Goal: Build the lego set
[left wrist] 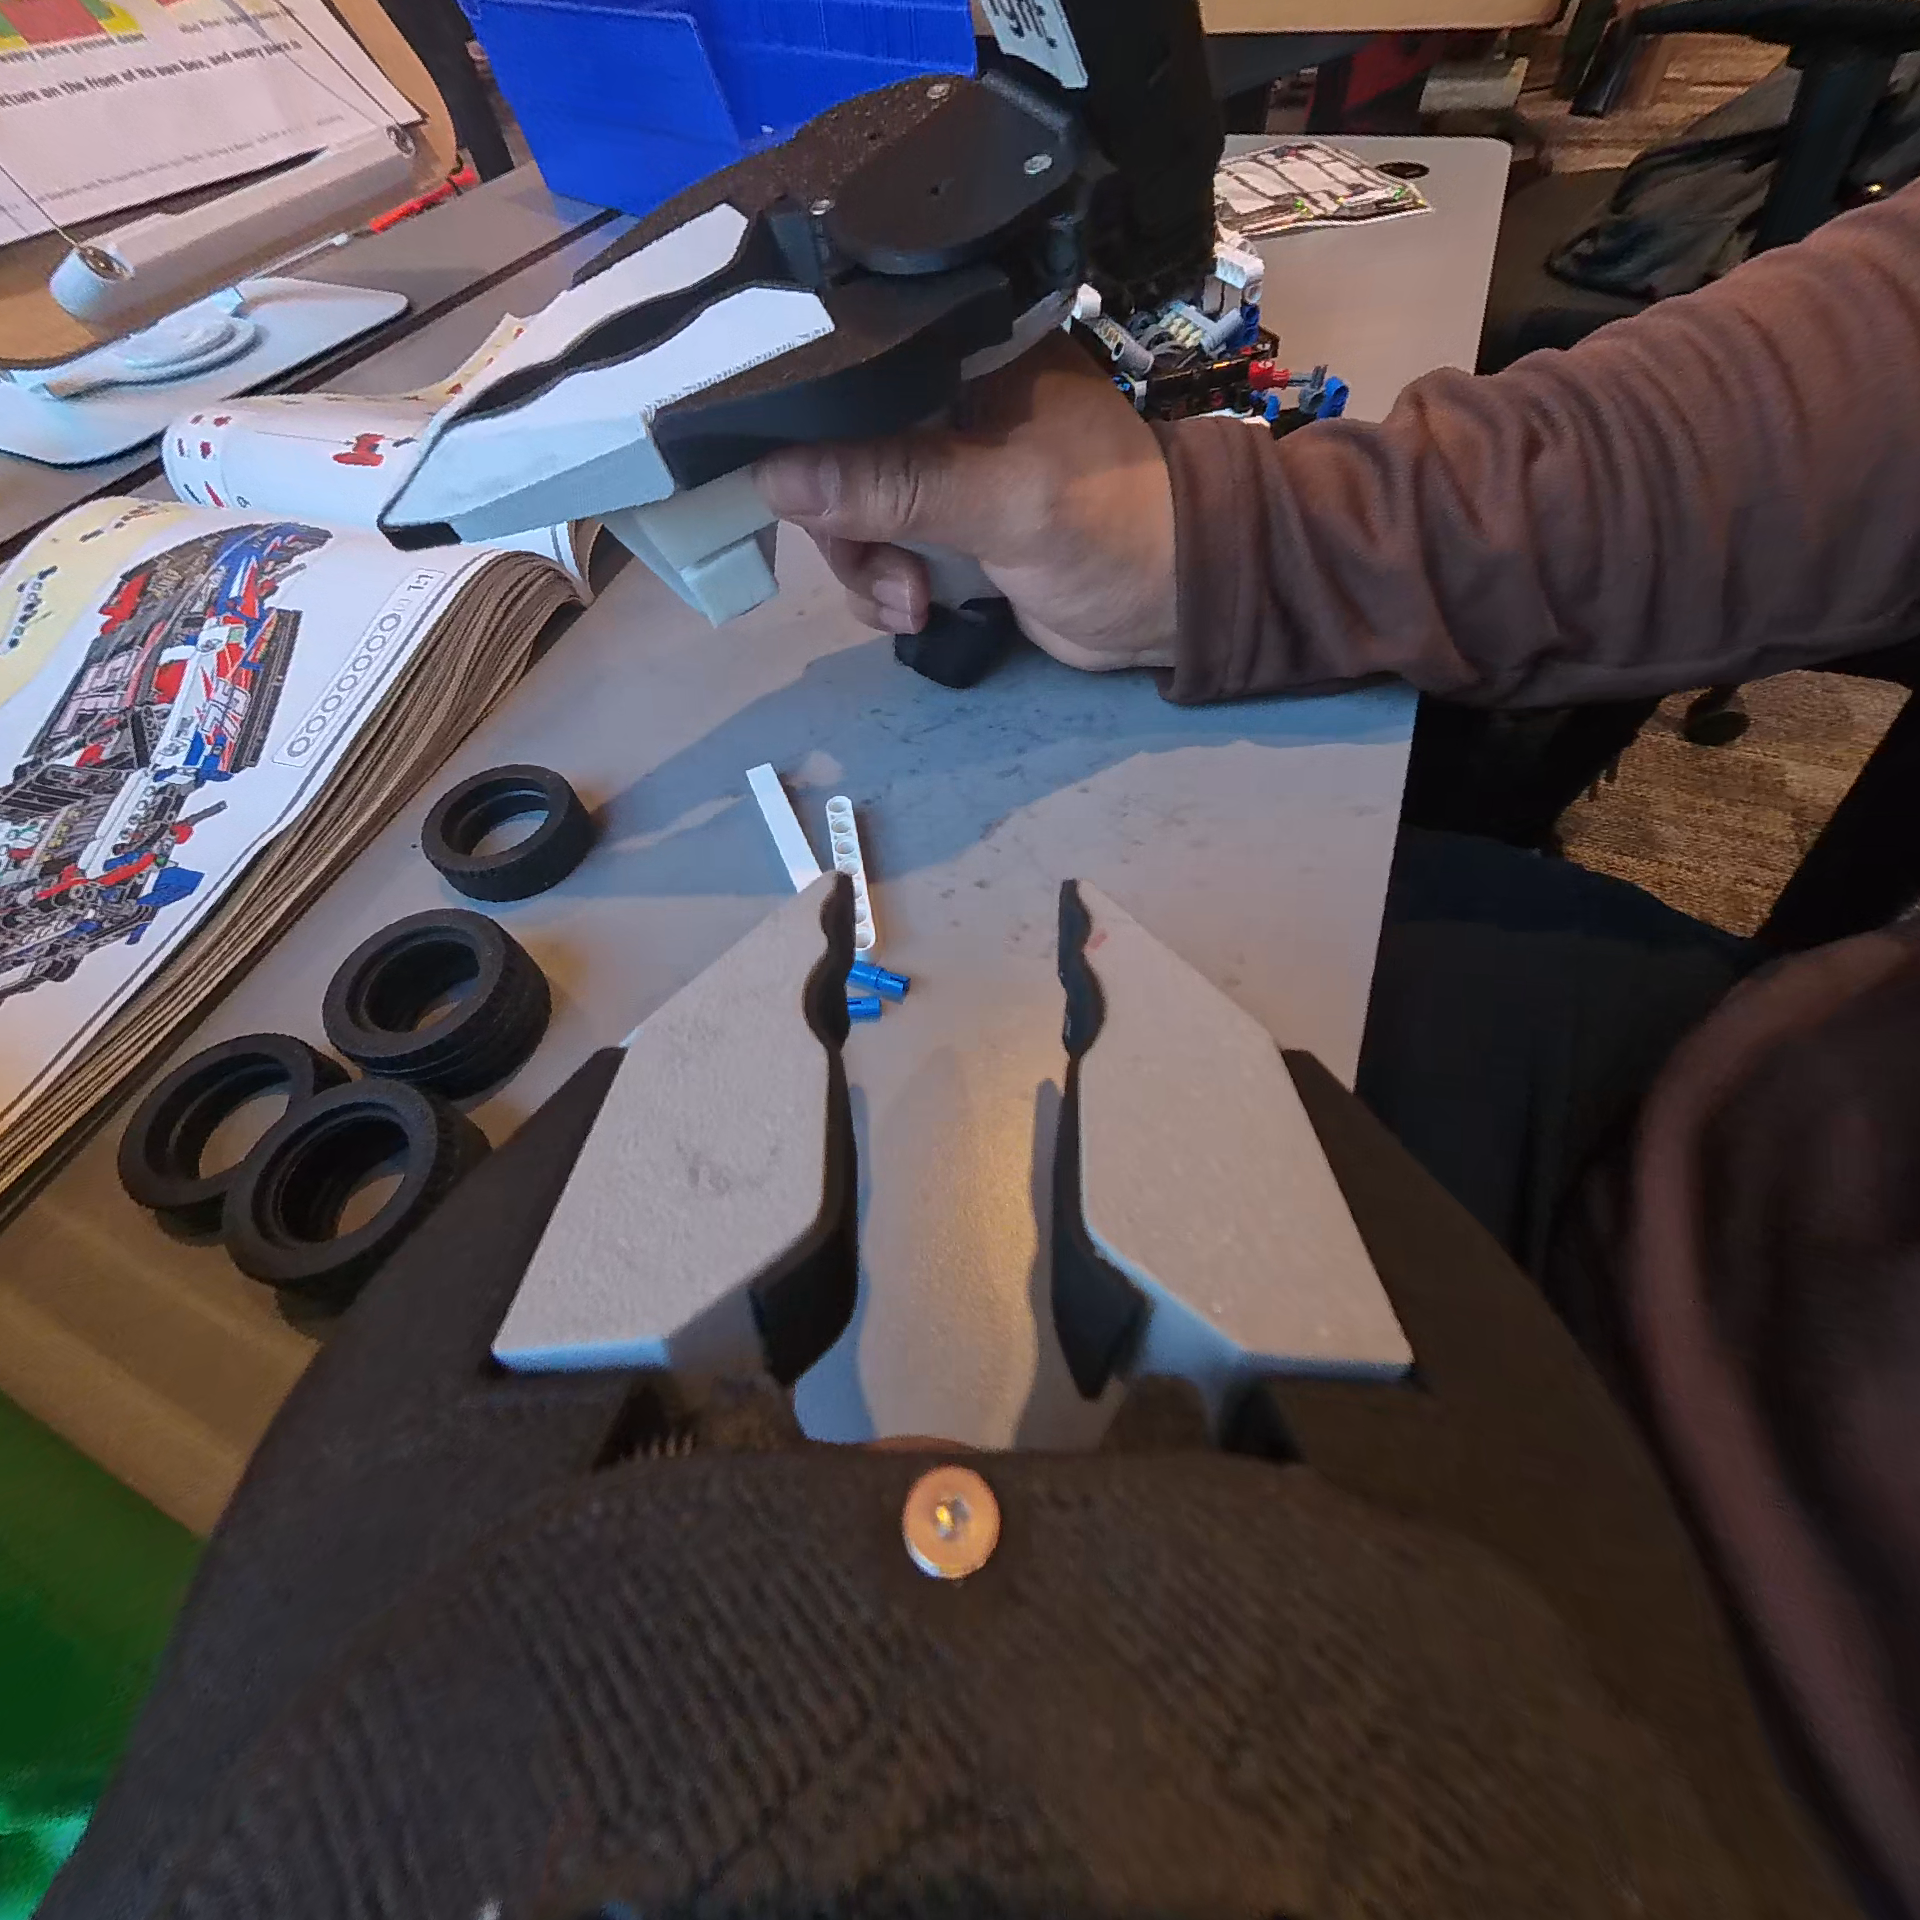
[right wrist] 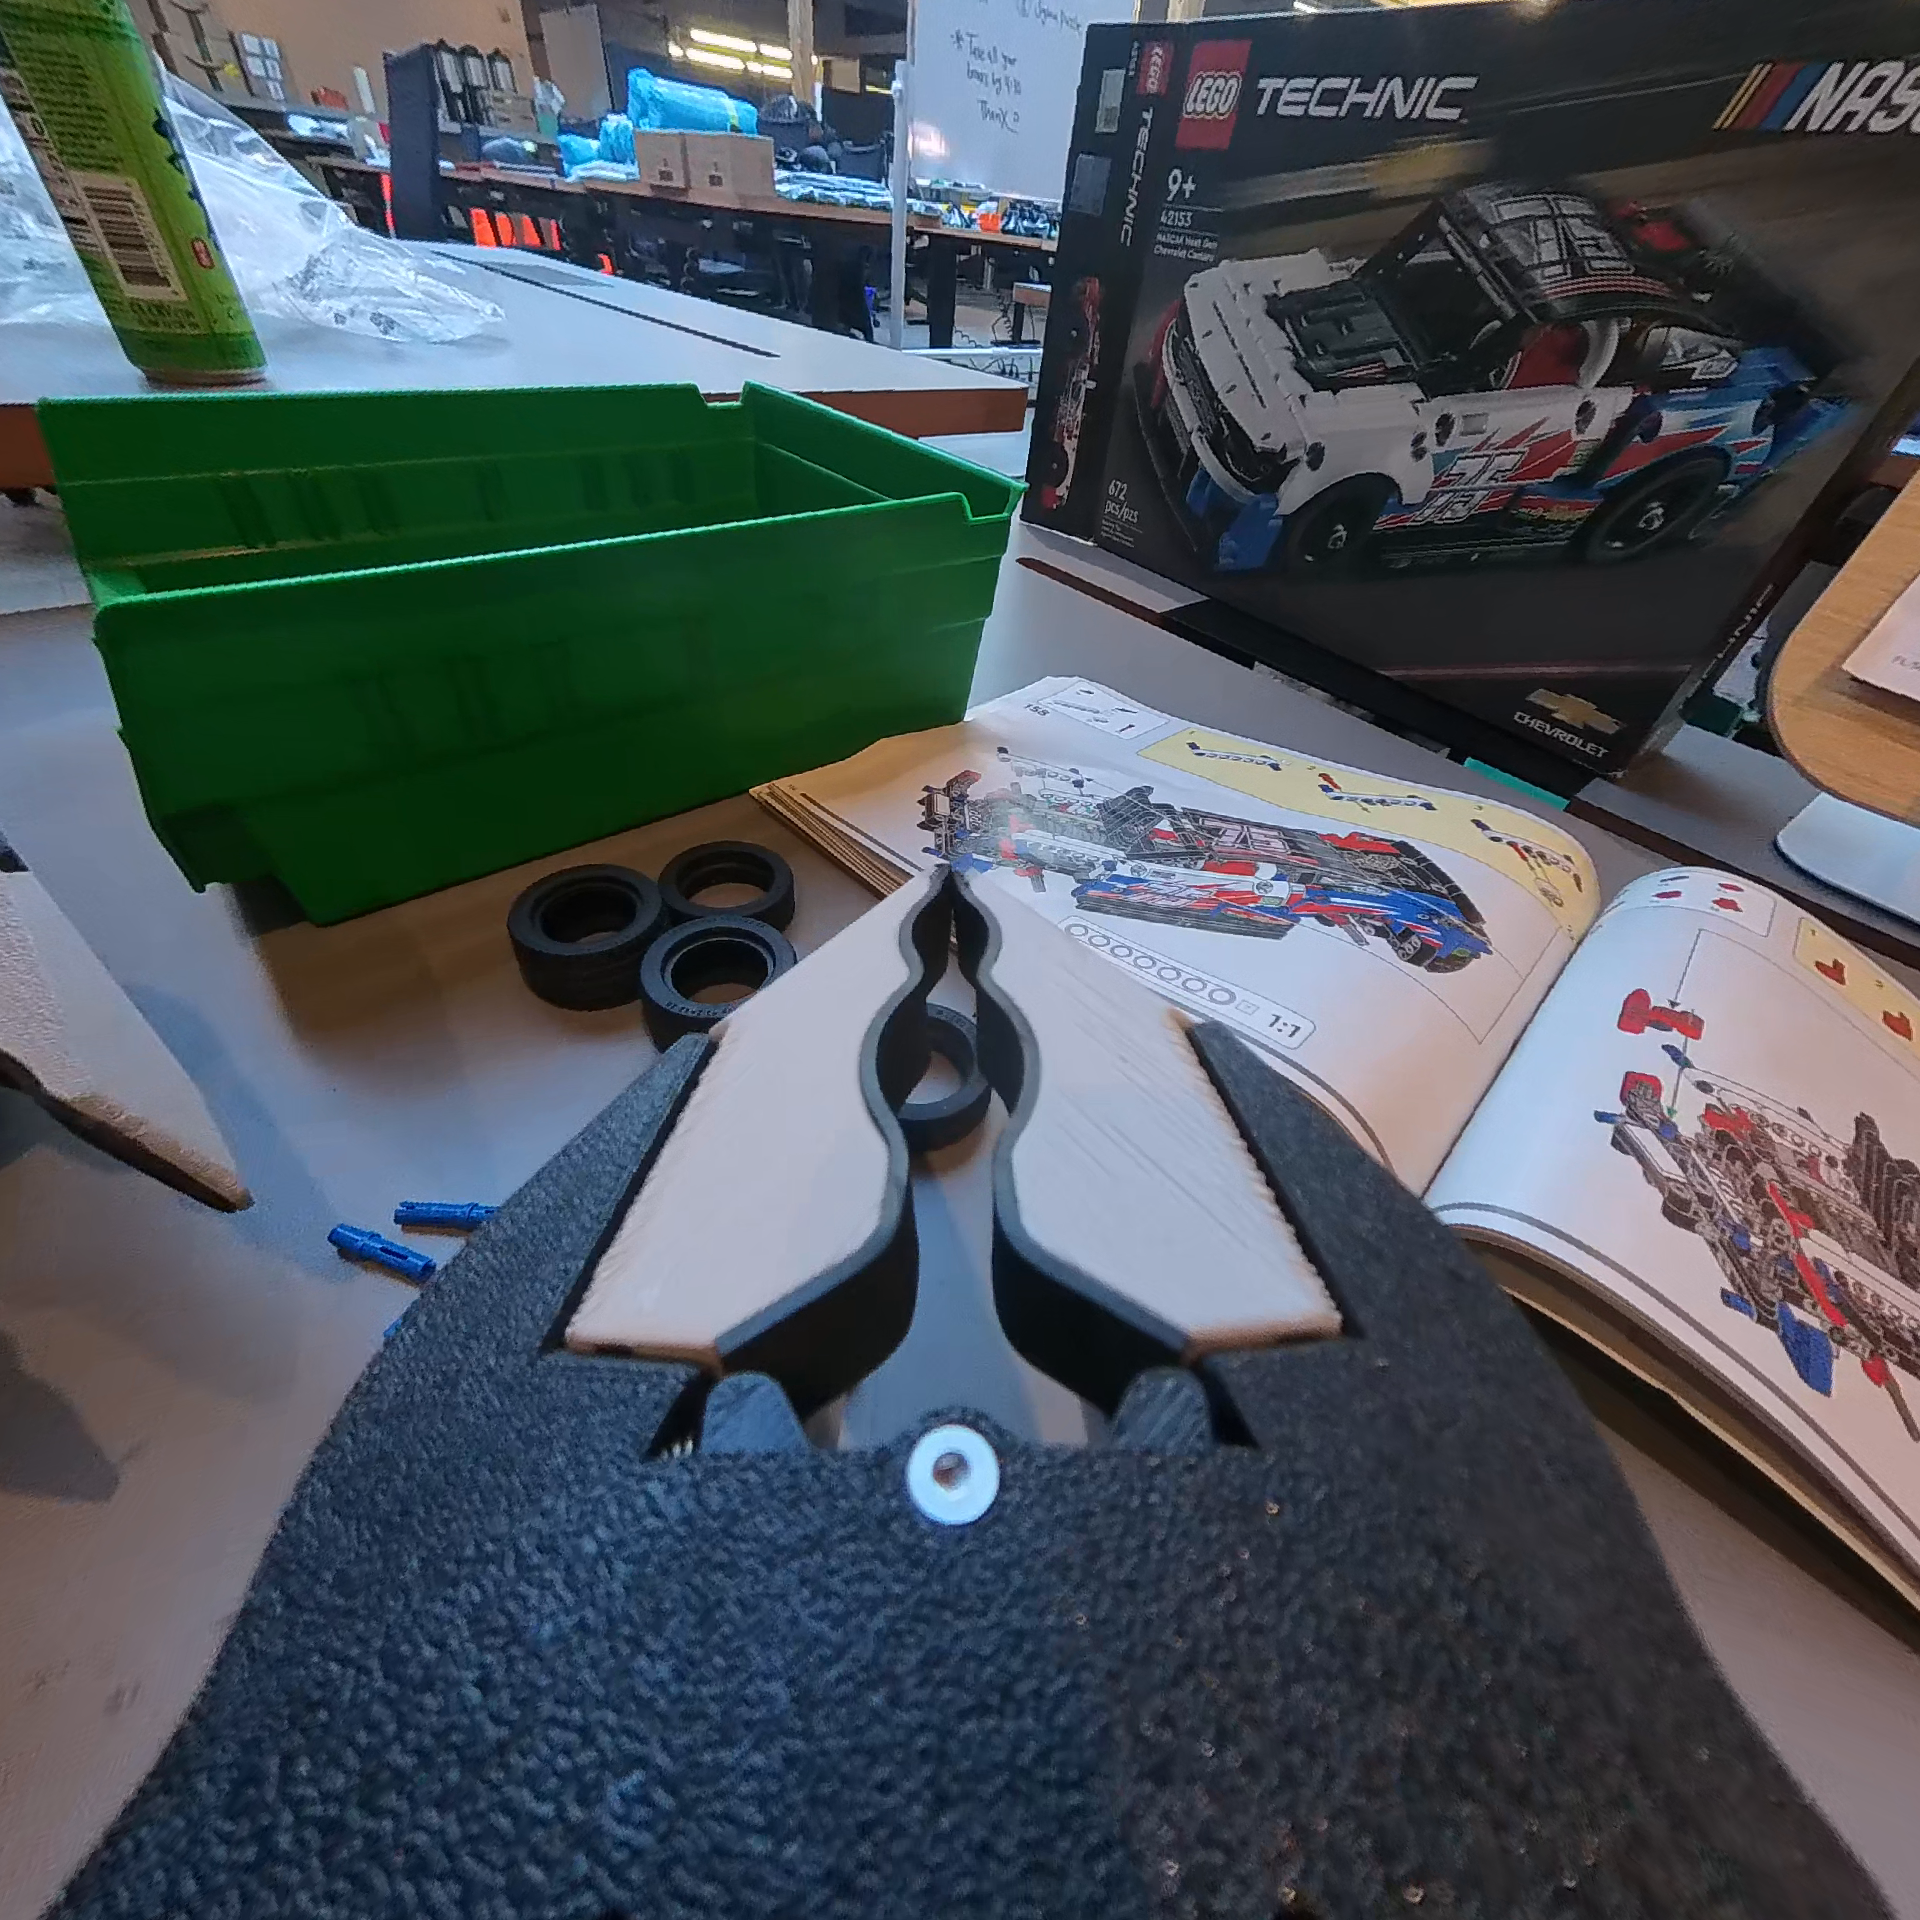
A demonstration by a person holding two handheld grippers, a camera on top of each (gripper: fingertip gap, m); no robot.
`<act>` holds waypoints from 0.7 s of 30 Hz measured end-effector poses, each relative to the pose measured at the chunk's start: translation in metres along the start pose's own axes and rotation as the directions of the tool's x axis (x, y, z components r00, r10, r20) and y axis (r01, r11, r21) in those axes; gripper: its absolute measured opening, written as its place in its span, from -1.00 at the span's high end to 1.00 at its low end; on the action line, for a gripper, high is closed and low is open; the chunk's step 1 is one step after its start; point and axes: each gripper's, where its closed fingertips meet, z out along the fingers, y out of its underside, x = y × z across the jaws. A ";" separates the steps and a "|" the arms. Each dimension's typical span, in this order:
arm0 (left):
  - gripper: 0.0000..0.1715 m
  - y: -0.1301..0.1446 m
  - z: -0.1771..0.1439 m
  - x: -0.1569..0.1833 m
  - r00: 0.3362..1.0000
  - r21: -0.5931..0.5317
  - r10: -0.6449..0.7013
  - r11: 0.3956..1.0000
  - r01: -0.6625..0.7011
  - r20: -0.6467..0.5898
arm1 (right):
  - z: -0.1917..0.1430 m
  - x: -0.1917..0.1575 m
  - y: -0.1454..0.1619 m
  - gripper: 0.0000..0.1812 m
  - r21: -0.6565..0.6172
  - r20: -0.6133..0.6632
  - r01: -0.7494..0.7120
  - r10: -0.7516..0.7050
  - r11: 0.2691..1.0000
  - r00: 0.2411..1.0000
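My left gripper [left wrist: 954, 904] is open and empty, low over the grey table [left wrist: 1195, 831]. Just past its left fingertip lie a white holed beam [left wrist: 844, 847], a white flat strip [left wrist: 779, 826] and two blue pins [left wrist: 878, 982]. My right gripper [right wrist: 951, 883] is shut and holds nothing. In the left wrist view it [left wrist: 416, 530] hangs above the open instruction booklet [left wrist: 208, 707], held by a hand. Several black tyres [left wrist: 436, 1003] lie beside the booklet. One tyre [right wrist: 940, 1091] shows through the gap between the right fingers, lying on the table. The part-built model [left wrist: 1195, 343] stands behind the right gripper.
A green bin [right wrist: 520, 644] stands behind three tyres [right wrist: 587, 925]. The set's box [right wrist: 1455, 364] leans at the back right, behind the booklet [right wrist: 1247, 935]. A green can [right wrist: 125, 187] and a plastic bag [right wrist: 343, 260] are far left. A blue bin [left wrist: 675, 83] stands at the back. The tips of one gripper are about 15 centimeters away from the tips of the other.
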 end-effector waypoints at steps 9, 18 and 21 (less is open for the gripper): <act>0.58 0.000 0.001 0.000 1.000 -0.004 -0.006 1.000 0.006 -0.003 | 0.001 -0.003 0.001 1.00 -0.011 0.011 0.015 -0.015 1.000 1.000; 0.57 -0.001 0.000 -0.005 1.000 0.007 -0.016 1.000 0.016 0.024 | 0.001 -0.003 0.001 1.00 -0.008 0.022 0.006 -0.006 1.000 1.000; 0.54 -0.007 -0.012 -0.006 0.998 0.034 -0.039 0.999 0.038 0.053 | 0.001 -0.004 0.001 1.00 -0.008 0.022 0.006 -0.006 1.000 1.000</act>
